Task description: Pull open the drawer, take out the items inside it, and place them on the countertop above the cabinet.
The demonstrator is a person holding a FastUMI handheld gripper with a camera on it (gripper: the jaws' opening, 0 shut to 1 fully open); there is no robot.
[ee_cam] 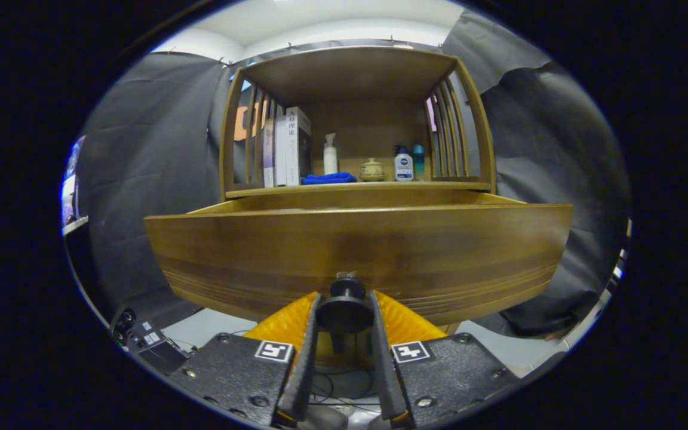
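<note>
The wooden drawer [356,251] stands pulled out of the cabinet, its broad front panel facing me just ahead of the fingers. Its black round knob [344,310] sits between my two fingers, and my gripper [344,312] is shut on it, both orange-backed black fingers [307,334] pressing its sides. From this low angle the drawer's inside is hidden. Above the drawer lies the countertop [356,187] of the cabinet.
On the countertop stand upright books [287,146], a folded blue cloth [329,178], a white pump bottle [330,155], a small lidded pot [372,169], and two more bottles [408,162]. Slatted wooden sides and a top board enclose it. Dark equipment [147,343] sits on the floor below left.
</note>
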